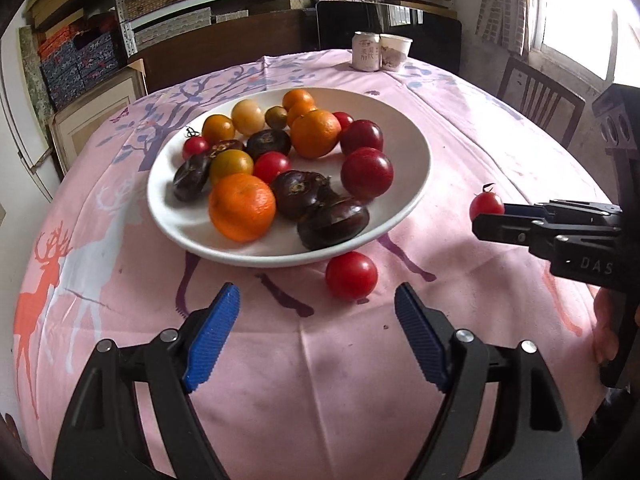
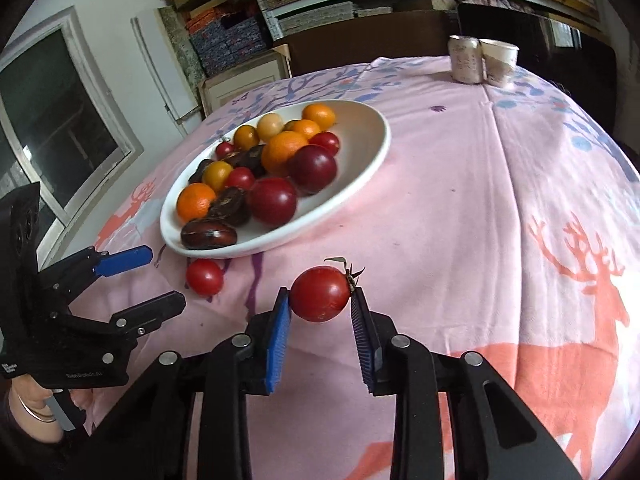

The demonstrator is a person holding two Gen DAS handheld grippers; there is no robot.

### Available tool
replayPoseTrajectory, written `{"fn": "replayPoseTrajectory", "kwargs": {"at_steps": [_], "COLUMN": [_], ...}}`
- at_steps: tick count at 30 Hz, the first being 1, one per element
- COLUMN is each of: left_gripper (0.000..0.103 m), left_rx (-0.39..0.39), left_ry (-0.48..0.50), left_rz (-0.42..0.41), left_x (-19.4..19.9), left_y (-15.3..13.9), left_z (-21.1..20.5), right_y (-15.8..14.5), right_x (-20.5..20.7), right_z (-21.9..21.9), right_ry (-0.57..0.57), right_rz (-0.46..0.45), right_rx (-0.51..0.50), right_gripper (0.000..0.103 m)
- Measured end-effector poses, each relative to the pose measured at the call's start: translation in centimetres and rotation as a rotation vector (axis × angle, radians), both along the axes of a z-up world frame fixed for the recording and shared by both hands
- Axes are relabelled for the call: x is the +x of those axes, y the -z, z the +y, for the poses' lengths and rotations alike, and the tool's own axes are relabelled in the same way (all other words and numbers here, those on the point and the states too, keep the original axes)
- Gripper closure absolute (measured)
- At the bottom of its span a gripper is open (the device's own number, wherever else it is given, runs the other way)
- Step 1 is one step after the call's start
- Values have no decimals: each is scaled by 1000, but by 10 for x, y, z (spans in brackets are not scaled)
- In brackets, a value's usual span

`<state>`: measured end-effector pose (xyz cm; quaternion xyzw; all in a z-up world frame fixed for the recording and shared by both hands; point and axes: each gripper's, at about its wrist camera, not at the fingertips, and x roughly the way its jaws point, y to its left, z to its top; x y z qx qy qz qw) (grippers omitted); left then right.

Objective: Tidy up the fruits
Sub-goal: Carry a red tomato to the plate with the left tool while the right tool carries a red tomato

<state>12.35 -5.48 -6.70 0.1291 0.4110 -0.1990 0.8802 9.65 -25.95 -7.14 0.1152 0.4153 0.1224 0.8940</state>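
A white plate (image 1: 404,132) (image 2: 362,136) on the pink tablecloth holds several fruits: oranges, red tomatoes and dark purple ones. My right gripper (image 2: 320,300) (image 1: 490,222) is shut on a small red tomato with a stem (image 2: 320,294) (image 1: 486,205), just right of the plate. A second red tomato (image 1: 351,276) (image 2: 204,277) lies on the cloth against the plate's near rim. My left gripper (image 1: 316,300) (image 2: 164,280) stands open just short of this tomato, with nothing between its blue pads (image 1: 214,336).
A drink can (image 1: 366,51) (image 2: 466,60) and a paper cup (image 1: 395,52) (image 2: 498,62) stand at the table's far edge. A wooden chair (image 1: 536,96) is at the right. Shelves full of boxes fill the back wall. A hand (image 2: 32,412) holds the left gripper.
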Motion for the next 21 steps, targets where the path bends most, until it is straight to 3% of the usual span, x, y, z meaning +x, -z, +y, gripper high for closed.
{"fn": "replayPoseTrajectory", "kwargs": {"at_steps": [4, 5, 7, 10, 21], "left_gripper": [26, 31, 60, 71, 73], "left_rx": [8, -1, -21, -28, -38], "left_ry": [-18, -22, -11, 13, -21], "left_rz": [31, 44, 92, 104, 55], "left_x": [12, 15, 20, 17, -3], "left_y": [8, 9, 14, 15, 4], "left_z": [-13, -13, -13, -14, 3], "right_y": [0, 0, 0, 0, -1], "right_x": [-5, -5, -5, -5, -7], "right_z": [-4, -4, -5, -7, -8], "right_ry": [-7, -11, -15, -16, -20], "right_rz": [-20, -23, -21, -22, -28], "right_rx": [16, 16, 22, 40, 45], "right_gripper": [72, 72, 72, 72, 72]}}
